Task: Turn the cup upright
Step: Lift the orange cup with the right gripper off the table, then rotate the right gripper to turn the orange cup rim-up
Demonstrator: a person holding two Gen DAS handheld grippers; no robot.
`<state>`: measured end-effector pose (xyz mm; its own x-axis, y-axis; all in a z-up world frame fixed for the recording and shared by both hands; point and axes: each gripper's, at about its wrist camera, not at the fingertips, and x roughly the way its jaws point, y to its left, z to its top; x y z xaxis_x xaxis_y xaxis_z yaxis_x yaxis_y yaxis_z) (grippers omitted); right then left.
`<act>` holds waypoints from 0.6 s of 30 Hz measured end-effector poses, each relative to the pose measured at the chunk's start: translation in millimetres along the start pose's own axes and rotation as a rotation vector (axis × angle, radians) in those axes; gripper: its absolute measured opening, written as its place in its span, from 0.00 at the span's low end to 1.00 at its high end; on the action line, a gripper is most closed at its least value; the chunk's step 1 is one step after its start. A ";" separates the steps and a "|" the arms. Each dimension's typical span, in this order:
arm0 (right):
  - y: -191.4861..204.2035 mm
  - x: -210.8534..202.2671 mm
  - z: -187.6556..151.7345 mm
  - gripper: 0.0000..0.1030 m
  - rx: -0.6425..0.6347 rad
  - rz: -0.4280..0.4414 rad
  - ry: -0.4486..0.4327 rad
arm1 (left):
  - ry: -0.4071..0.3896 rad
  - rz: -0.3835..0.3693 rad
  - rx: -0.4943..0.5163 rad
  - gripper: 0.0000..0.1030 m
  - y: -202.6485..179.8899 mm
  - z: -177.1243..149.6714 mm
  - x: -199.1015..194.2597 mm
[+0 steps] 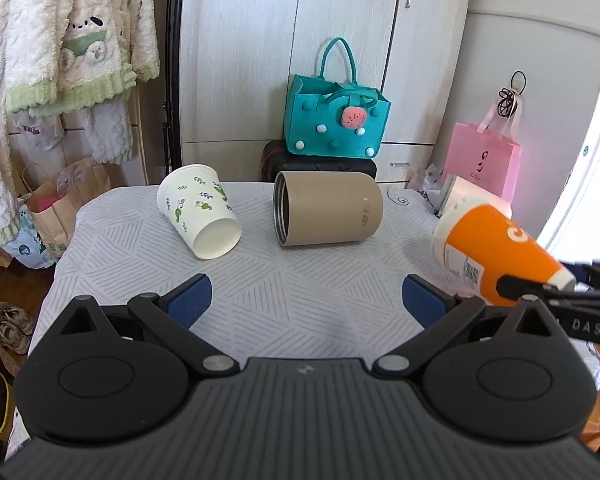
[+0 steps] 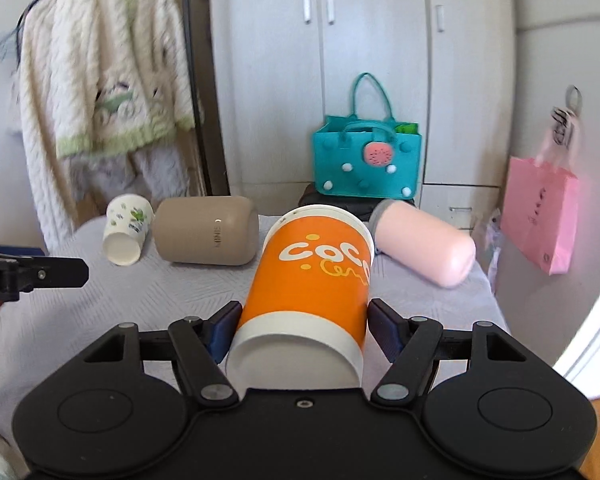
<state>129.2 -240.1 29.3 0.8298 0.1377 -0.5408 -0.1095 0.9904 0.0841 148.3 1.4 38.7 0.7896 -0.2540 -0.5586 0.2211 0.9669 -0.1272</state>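
My right gripper (image 2: 302, 318) is shut on an orange paper cup (image 2: 312, 276) near its base and holds it tilted above the table, mouth pointing away. The same cup (image 1: 496, 254) shows at the right of the left wrist view with a right finger (image 1: 524, 285) on it. My left gripper (image 1: 307, 300) is open and empty over the near part of the table. A white leaf-print paper cup (image 1: 198, 212), a tan tumbler (image 1: 326, 214) and a pink tumbler (image 2: 424, 244) lie on their sides.
The table has a grey patterned cloth (image 1: 260, 280). Behind it stand white cupboards, a teal felt bag (image 1: 336, 120) and a pink gift bag (image 1: 484, 160). Fluffy robes (image 1: 60, 40) hang at the left, with paper bags and shoes on the floor.
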 end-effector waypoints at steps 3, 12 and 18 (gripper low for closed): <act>8.9 -5.8 -11.1 0.71 0.031 0.032 -0.007 | 0.003 0.012 0.007 1.00 4.0 -2.9 -5.4; 71.0 -0.8 -17.7 0.71 -0.058 0.151 -0.003 | 0.000 0.023 -0.037 1.00 33.9 -8.4 -37.9; 97.1 13.9 -22.5 0.72 -0.123 0.160 0.025 | 0.041 0.018 -0.060 1.00 48.7 -18.5 -38.3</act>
<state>117.8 -141.8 11.1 0.7829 0.2923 -0.5492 -0.3062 0.9495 0.0689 118.2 58.7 38.7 0.7686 -0.2364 -0.5944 0.1709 0.9713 -0.1653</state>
